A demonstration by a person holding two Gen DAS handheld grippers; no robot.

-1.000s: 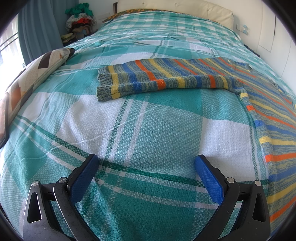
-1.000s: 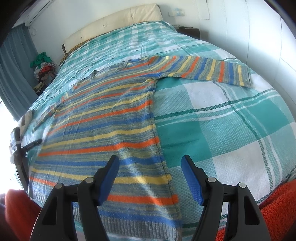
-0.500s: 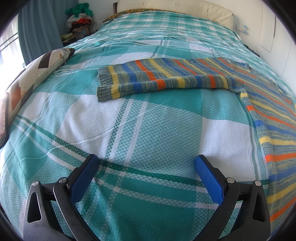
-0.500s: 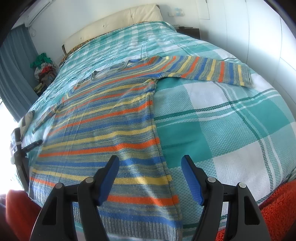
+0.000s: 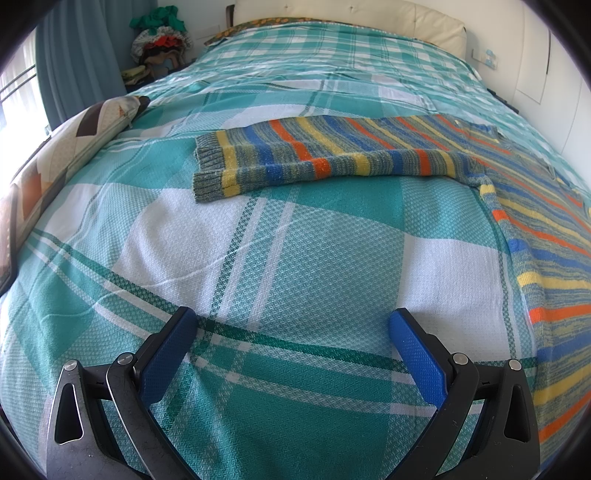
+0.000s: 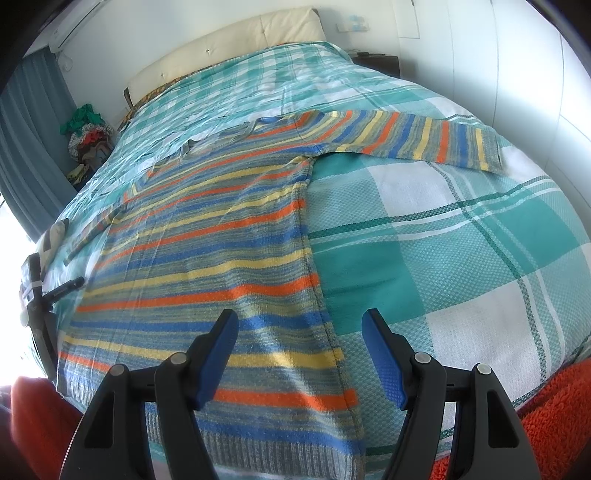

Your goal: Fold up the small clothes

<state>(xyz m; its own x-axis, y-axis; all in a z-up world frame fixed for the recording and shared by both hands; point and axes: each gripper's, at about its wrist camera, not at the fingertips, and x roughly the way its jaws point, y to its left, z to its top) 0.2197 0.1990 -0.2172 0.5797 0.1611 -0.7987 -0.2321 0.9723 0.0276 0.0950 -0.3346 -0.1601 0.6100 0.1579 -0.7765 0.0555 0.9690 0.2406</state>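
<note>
Sweater [image 6: 221,258] lay flat, long axis near to far. Right gripper [image 6: 299,354] nearer, over hem edge, released. Left gripper [image 5: 291,354] released, empty; sleeve [image 5: 314,162] far ahead.

Bed [image 5: 280,258] is covered by a teal-and-white plaid spread. Striped knit sweater [image 6: 221,258] lies flat on it, front down or up cannot be told, both sleeves spread out sideways. Patterned pillow [image 5: 74,147] rests at the bed's left edge. Cream headboard [image 5: 351,18] stands at the far end.
</note>
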